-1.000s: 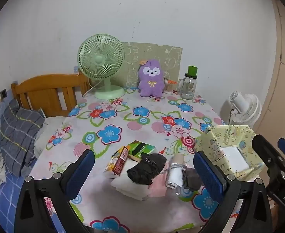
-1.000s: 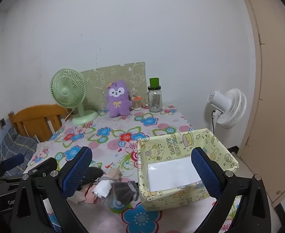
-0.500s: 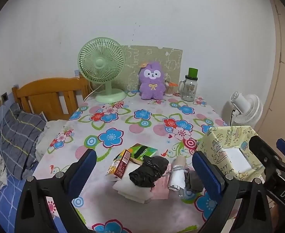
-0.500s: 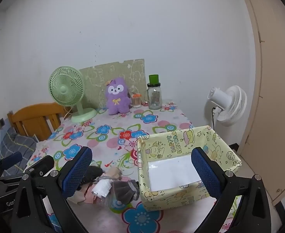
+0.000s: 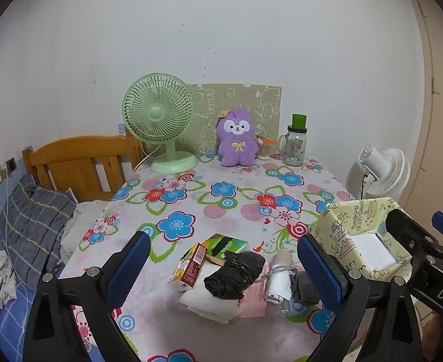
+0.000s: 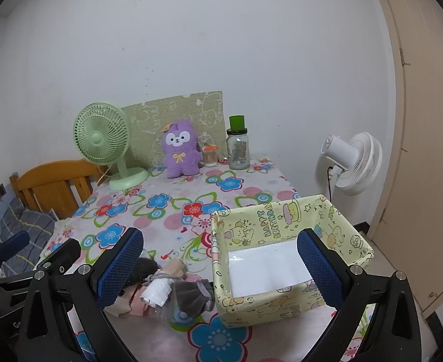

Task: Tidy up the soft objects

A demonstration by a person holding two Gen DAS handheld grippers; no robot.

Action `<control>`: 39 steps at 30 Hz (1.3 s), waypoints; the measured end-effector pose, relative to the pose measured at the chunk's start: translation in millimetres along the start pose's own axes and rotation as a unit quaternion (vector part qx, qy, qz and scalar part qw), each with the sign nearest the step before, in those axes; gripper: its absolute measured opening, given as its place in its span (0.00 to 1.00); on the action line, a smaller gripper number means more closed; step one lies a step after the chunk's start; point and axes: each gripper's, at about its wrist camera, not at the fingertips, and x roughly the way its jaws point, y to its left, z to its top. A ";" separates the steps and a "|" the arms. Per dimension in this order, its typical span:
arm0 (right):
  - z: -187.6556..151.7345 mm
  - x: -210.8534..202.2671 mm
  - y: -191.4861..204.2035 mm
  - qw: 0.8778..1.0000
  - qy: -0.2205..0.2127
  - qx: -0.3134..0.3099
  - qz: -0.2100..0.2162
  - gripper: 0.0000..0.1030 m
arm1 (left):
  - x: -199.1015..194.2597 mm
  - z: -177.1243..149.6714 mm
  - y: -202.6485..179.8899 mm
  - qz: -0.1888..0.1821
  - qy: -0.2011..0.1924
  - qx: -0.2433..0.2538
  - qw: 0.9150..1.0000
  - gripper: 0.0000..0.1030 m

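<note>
Flowered cloth covers the table (image 5: 221,199) against a white wall, a wooden bedhead to the left. From the left wrist, the left gripper (image 5: 224,267) hangs wide open and empty above the pile of soft things (image 5: 236,277).

From the right wrist, the right gripper (image 6: 221,262) gapes empty too; the pile (image 6: 164,286) lies by its left finger, touching the yellow box (image 6: 281,304) reading "HAPPY BIRTHDAY".

Left gripper (image 5: 223,267): jaws stood wide apart, nothing between them, above the table's near edge.
Pile of soft objects (image 5: 239,277): lay at 6 o'clock on the floral tablecloth (image 5: 191,208); black bundle on top.
Yellow box (image 5: 357,241): at 4 o'clock, just beside the pile.
Right gripper (image 5: 426,232): partly seen at 4 o'clock.
Green fan (image 5: 159,120): 11 o'clock.
Purple plush (image 5: 236,138): 12 o'clock.
</note>
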 end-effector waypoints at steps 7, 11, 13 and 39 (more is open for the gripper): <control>-0.4 -0.1 -1.2 1.000 0.002 0.002 -0.002 1.00 | -0.4 -0.3 0.1 -0.003 0.000 -0.001 1.000 0.96; -0.2 -0.1 -1.4 1.000 0.002 0.002 -0.002 1.00 | -0.4 -0.5 -0.5 -0.002 0.000 -0.001 1.000 0.96; 0.0 0.2 -1.6 1.000 0.005 0.003 -0.002 1.00 | -0.4 -0.1 0.1 -0.003 0.000 -0.001 1.000 0.96; -1.2 0.1 -2.7 1.000 0.007 -0.001 -0.010 1.00 | 0.1 -1.7 -3.5 0.005 -0.001 0.005 1.000 0.96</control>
